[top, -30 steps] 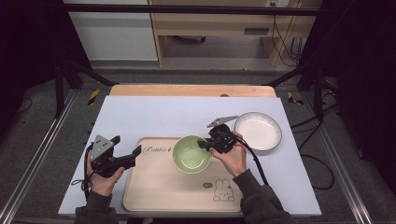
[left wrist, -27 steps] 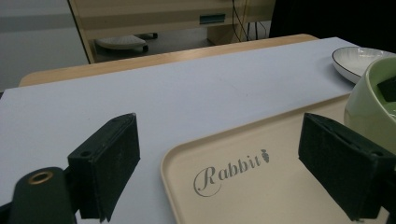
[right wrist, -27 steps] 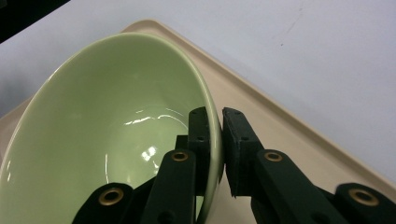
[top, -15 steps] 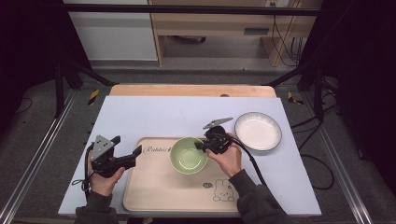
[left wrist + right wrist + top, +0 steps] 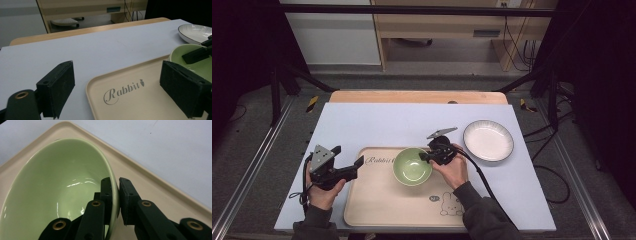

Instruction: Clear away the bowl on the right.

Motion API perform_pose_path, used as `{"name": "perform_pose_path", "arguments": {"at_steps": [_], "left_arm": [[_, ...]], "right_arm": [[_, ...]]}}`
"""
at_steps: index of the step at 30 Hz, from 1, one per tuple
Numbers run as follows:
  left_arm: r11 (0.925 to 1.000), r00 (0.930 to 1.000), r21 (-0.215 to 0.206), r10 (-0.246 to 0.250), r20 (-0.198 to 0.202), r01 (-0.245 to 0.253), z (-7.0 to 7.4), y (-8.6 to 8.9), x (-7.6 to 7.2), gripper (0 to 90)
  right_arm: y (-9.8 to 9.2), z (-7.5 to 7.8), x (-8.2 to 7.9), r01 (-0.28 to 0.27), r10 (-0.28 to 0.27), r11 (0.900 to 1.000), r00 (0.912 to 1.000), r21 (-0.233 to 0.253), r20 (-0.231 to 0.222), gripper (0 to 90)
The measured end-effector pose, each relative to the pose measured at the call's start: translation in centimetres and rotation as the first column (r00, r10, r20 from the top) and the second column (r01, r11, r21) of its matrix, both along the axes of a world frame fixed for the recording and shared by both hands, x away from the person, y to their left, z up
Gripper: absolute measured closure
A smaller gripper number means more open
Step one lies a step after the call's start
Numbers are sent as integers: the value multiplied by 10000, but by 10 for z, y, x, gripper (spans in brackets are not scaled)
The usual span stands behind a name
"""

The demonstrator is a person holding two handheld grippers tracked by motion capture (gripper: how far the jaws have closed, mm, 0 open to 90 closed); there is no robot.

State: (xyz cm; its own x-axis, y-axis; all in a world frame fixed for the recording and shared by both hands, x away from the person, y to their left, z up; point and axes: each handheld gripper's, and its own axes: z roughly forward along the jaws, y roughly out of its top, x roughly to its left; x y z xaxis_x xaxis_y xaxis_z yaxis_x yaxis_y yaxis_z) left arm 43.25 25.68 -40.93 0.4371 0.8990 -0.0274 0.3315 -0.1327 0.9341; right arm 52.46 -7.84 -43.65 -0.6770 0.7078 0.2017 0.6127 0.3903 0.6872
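— Starting at our left: the left gripper (image 5: 343, 172) hovers by the tray's (image 5: 377, 210) left edge with its jaws wide apart and nothing between them. In the left gripper view we look across the "Rabbit" lettering (image 5: 123, 91) toward the bowl.

— So that hand is idle for now. And in the middle?

— The green bowl (image 5: 411, 166) sits over the upper part of the tray. Our right gripper (image 5: 426, 156) has its jaws clamped on the bowl's right rim; in the right gripper view one pad is inside the rim and one outside. We cannot tell whether the bowl's base rests on the tray or is lifted a little.

— Then we judge that we are at the placing step: the bowl is being set on the tray.

— Agreed. The next move, as we see it, calls for settling the bowl flat, then parting the jaws and drawing back without tipping the rim.

— And at the far right?

— The white plate (image 5: 488, 140) lies on the blue-grey mat (image 5: 377, 125), apart from the tray, untouched.
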Motion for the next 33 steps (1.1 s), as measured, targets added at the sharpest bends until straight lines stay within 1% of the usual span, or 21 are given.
{"name": "perform_pose_path", "arguments": {"at_steps": [6, 13, 18, 22, 29, 30, 33], "left_arm": [[10000, 10000, -11, -3, 0, 3, 0, 0, 0, 122], [10000, 10000, 4, -2, 5, 2, 0, 0, 0, 123], [10000, 10000, 3, 6, -14, -6, 0, 0, 0, 122], [10000, 10000, 12, 3, -10, -3, 0, 0, 0, 122], [10000, 10000, 52, -1, -30, 1, -1, 0, 0, 122], [10000, 10000, 5, 10, -22, -10, -1, -1, 0, 123], [10000, 10000, 47, 3, -36, -2, -1, -1, 0, 122]], "right_arm": [[0, -3, 2, 12, -9, 9999, 9997, 132, -226, 824], [-1, -7, 4, 72, -67, 9998, 9996, 169, -273, 828], [-3, -11, 7, 82, -79, 9999, 9995, 105, -296, 833], [-4, -13, 8, 184, -179, 9997, 9990, 128, -420, 834], [-4, -13, 9, 132, -128, 9999, 9990, 83, -417, 835], [-5, -13, 9, 99, -96, 9999, 9992, 83, -390, 834], [-4, -13, 9, 79, -76, 9999, 9994, 94, -327, 833]]}}
